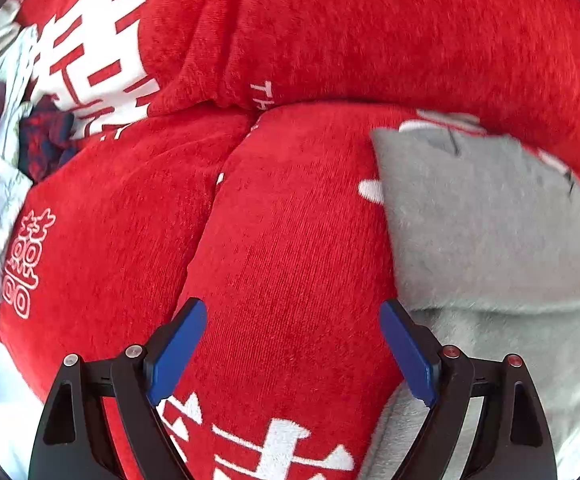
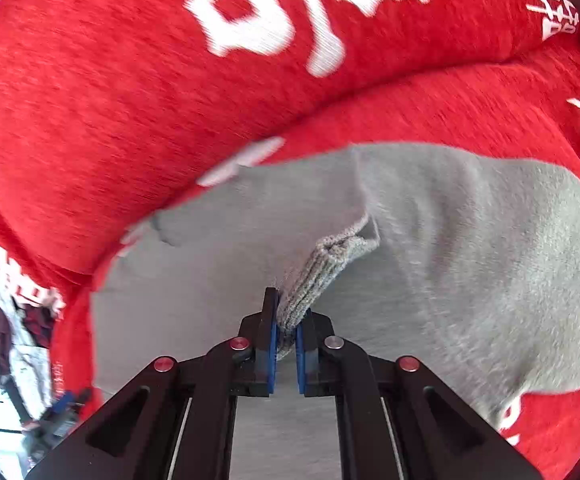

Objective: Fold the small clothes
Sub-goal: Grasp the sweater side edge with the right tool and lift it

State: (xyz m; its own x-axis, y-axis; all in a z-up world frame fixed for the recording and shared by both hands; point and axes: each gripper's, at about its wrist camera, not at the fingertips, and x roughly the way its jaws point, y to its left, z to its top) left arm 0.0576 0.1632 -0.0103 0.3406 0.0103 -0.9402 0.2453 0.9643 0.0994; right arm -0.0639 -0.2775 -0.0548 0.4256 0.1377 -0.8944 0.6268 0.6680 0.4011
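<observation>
A grey fleece garment [image 2: 470,264] lies spread on a red plush blanket [image 2: 110,120] with white lettering. My right gripper [image 2: 286,320] is shut on the garment's grey ribbed cuff [image 2: 322,272], which is pinched between the blue pads and pulled up off the cloth. In the left wrist view the same grey garment [image 1: 482,220] lies at the right, with a folded edge across it. My left gripper [image 1: 294,328] stands open above bare red blanket [image 1: 290,220], just left of the garment, with nothing between its fingers.
A heap of other clothes, pale and dark patterned, sits at the left edge [image 1: 6,152] of the blanket, and shows again at the lower left in the right wrist view [image 2: 18,340]. The blanket has deep soft folds [image 1: 226,152].
</observation>
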